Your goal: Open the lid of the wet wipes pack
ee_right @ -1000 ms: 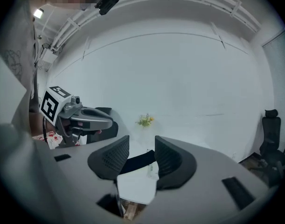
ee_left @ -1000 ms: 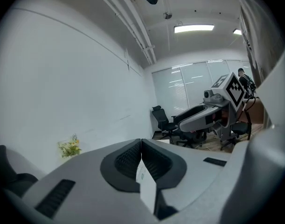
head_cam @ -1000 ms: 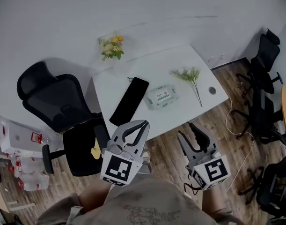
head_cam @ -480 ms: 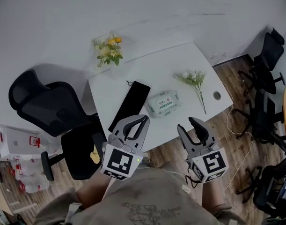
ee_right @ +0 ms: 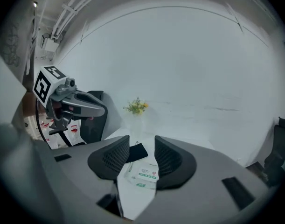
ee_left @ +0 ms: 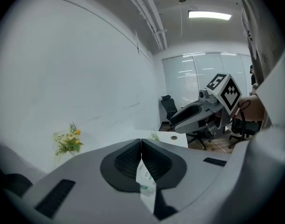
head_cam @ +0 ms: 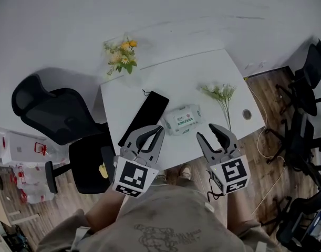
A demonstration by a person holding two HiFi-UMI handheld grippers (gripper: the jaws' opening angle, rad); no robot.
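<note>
Left gripper (ee_left: pixel 141 142): fingers (ee_left: pixel 123 161) closed tip to tip, only a thin slit lower down between the pads, nothing clamped. Right gripper (ee_right: pixel 142 146): fingers (ee_right: pixel 115 157) set well apart, nothing between the pads. Through both gaps, well beyond the tips: the wet wipes pack (ee_right: pixel 144 175), lying flat on the white desk (head_cam: pixel 202 75), label side up, lid flat against the top. In the head view: both grippers side by side over the near edge of the desk, apart from each other and clear of the pack, which lies just ahead of them, roughly between the two. Just beside the pack on its left: a long black flat case (head_cam: pixel 144 118), laid diagonally. To the pack's right: a green flower sprig (head_cam: pixel 222 93) with pale blooms, near a round cable hole (head_cam: pixel 247 114). At the far left corner: a yellow-and-white bouquet (head_cam: pixel 121 54). Off the desk's left side: a black office chair (head_cam: pixel 55 117) on the wood floor (head_cam: pixel 270 156).
</note>
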